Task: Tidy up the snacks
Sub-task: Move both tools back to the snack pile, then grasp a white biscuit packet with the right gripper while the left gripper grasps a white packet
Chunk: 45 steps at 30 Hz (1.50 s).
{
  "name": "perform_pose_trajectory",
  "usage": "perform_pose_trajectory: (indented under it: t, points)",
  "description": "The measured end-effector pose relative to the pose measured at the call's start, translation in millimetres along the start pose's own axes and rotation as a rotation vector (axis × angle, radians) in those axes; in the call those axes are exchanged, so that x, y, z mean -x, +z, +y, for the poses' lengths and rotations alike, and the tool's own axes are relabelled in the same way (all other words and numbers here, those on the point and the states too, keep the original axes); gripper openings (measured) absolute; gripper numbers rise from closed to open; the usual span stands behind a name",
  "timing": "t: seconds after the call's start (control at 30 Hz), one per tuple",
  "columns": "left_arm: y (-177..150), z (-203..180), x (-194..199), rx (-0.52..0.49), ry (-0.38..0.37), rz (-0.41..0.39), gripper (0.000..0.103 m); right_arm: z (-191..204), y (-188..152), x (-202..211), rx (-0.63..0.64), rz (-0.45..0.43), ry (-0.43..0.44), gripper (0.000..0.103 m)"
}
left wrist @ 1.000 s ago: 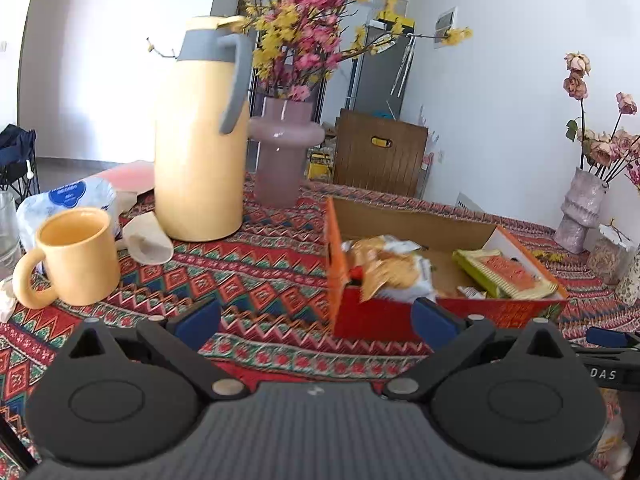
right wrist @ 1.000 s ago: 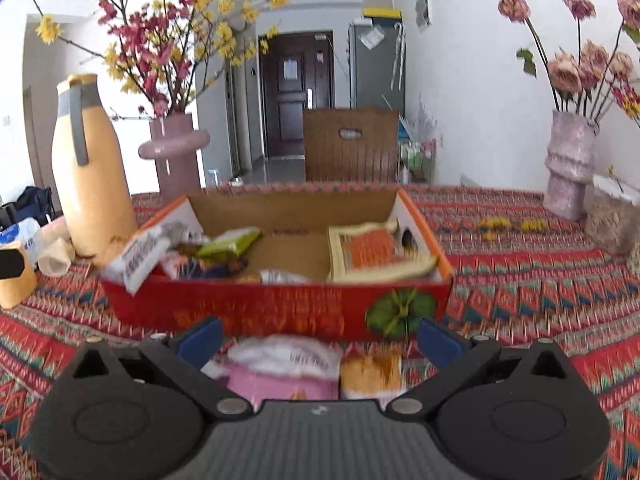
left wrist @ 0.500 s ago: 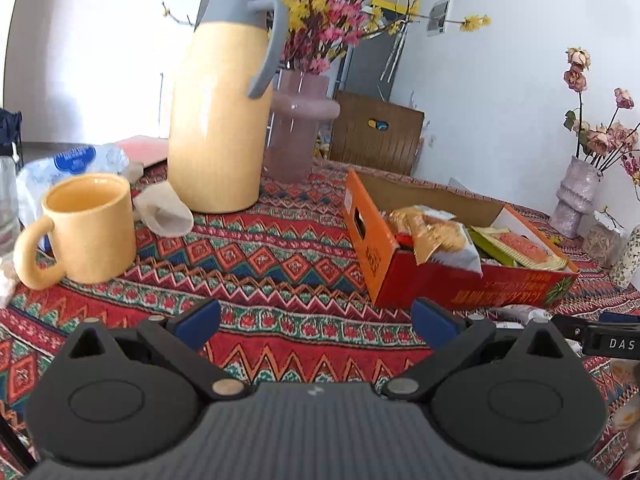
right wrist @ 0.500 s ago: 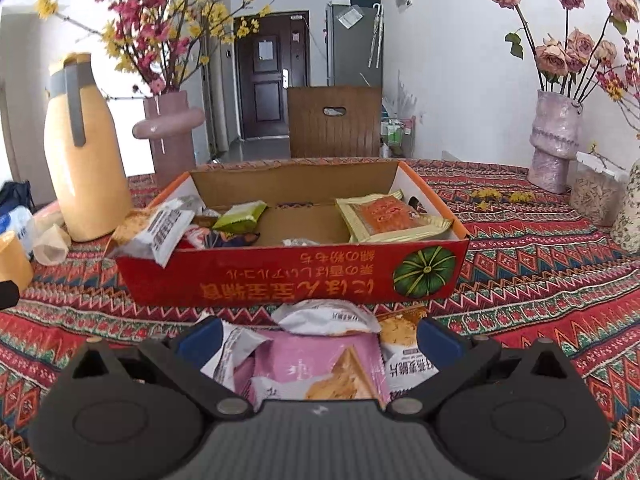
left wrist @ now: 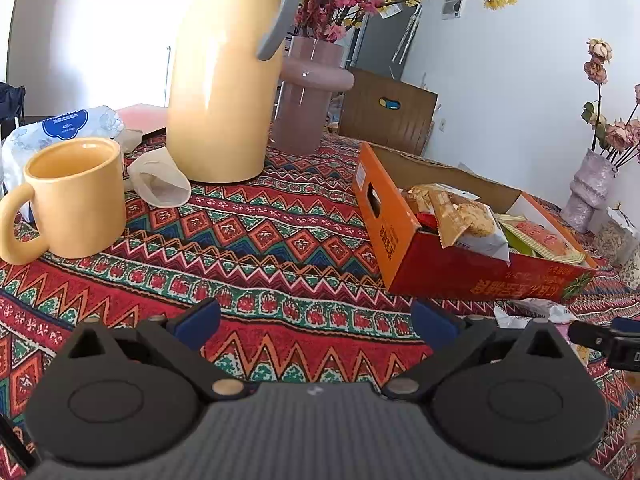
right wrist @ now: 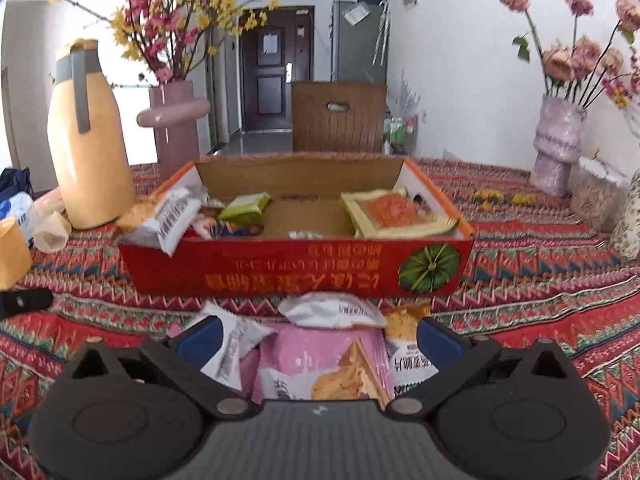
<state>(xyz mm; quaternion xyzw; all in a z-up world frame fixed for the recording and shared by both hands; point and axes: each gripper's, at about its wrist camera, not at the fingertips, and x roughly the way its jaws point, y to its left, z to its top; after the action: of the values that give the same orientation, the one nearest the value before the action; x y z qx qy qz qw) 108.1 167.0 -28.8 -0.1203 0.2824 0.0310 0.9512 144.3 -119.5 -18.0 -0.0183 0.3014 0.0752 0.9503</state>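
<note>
A red cardboard box (right wrist: 280,276) sits on the patterned tablecloth and holds several snack packets, among them a yellow-orange flat pack (right wrist: 394,212) and a green packet (right wrist: 244,206). It also shows in the left wrist view (left wrist: 472,276). Loose snacks lie in front of it: a pink packet (right wrist: 316,360), a white packet (right wrist: 332,312) and others. My right gripper (right wrist: 318,340) is open and empty, low over the pink packet. My left gripper (left wrist: 316,322) is open and empty above bare tablecloth, left of the box.
A tall yellow thermos (left wrist: 224,80), a yellow mug (left wrist: 76,196), a crumpled paper cup (left wrist: 160,184) and a tissue pack (left wrist: 60,128) stand left. A pink vase with blossoms (left wrist: 308,96) is behind. Another vase of dried roses (right wrist: 560,140) stands at the right.
The left gripper has moved left and lower, so thermos and mug loom larger. The right gripper has drawn back from the box, bringing the loose snacks in front of it between its fingers.
</note>
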Motion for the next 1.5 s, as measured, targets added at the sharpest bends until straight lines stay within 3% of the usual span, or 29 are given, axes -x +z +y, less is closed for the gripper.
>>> perform_pose_trajectory:
  t: [0.4, 0.8, 0.97, 1.1, 1.2, 1.5]
  points:
    - [-4, -9, -8, -0.05, -0.009, 0.038, 0.103, -9, -7, -25, 0.004, 0.071, 0.082, 0.103]
    - [-7, -10, -6, -0.058, -0.047, 0.038, 0.103, -13, -9, -19, 0.007, 0.081, 0.024, 0.103]
    - [-7, -10, -5, -0.055, -0.044, 0.037, 0.103, -14, -16, -15, 0.027, 0.104, 0.029, 0.091]
    - [-8, -10, -6, -0.059, -0.046, 0.041, 0.103, -10, -25, -16, 0.049, 0.141, 0.055, 0.09]
    - [-7, -10, -8, -0.059, -0.041, 0.05, 0.103, -5, -31, -17, 0.075, 0.154, 0.068, 0.082]
    - [-6, -15, 5, -0.076, -0.013, 0.035, 0.103, -6, -35, -5, 0.101, 0.13, 0.084, 0.031]
